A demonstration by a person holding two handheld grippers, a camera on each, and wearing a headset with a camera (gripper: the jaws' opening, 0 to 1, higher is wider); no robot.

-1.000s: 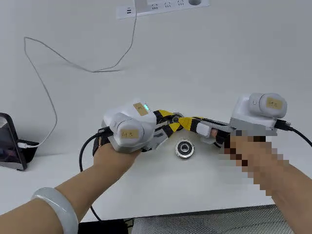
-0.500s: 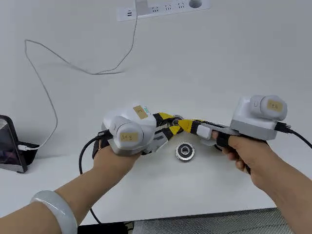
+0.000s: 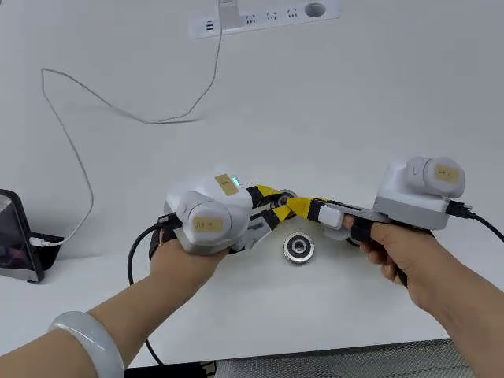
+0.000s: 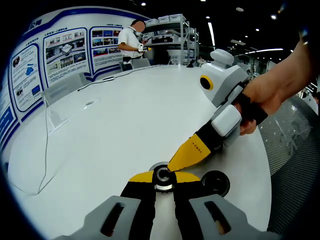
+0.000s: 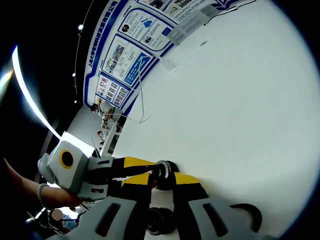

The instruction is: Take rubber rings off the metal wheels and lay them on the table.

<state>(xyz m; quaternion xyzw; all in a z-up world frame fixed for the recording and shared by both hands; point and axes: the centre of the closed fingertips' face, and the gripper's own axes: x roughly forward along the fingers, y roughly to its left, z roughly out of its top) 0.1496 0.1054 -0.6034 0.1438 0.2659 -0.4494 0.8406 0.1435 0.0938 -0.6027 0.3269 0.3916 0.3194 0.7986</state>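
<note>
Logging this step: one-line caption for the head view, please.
The left gripper grips a metal wheel while the right gripper touches it, with a second wheel lying on the table nearby.

Yellow-and-black jaws tip the white left hand-held gripper (image 3: 276, 206) and right hand-held gripper (image 3: 293, 203); between them, a silver, black-ringed wheel (image 4: 163, 176) over the white counter (image 3: 354, 118).

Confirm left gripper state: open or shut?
Shut: the left gripper clamps a metal wheel between its yellow jaw tips, seen in its own view.
</note>
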